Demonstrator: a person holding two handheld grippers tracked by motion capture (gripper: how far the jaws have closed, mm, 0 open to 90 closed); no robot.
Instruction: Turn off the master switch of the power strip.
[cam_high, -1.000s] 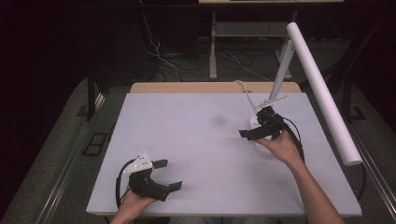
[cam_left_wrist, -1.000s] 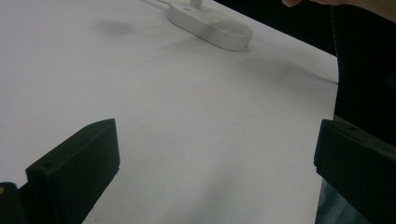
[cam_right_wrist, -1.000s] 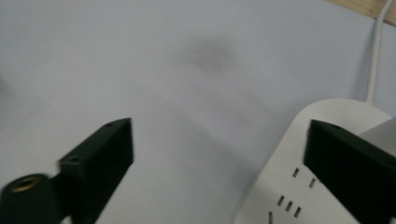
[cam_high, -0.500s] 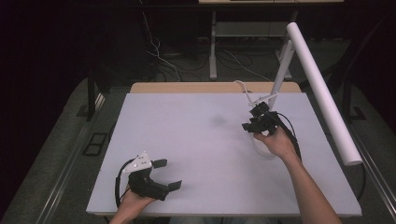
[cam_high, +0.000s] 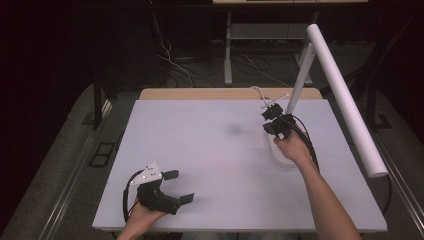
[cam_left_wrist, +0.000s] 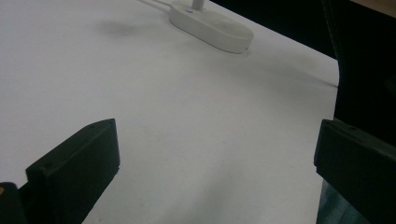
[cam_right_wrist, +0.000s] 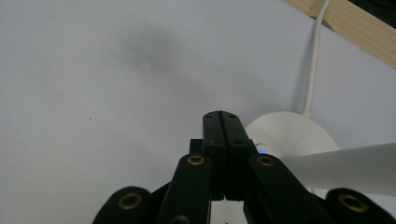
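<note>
Lab-like room: bare white table (cam_high: 210, 165), floor cables (cam_high: 170, 60), dark surroundings.

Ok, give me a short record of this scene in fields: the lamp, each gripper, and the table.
lamp: white desk lamp, base on the table's far right, blue light on the base
right gripper: jaws have just closed, pressed together with nothing between them, tips over the lamp base
left gripper: jaws wide open, low over the near left of the table, holding nothing
table: pale grey top

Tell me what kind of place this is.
Probably a lab or recording workspace, not a home. A plain white table stands in a dark room, bare apart from a white desk lamp. Loose cables trail over the floor behind it, and a person holds a hand-held claw in each hand.
</note>
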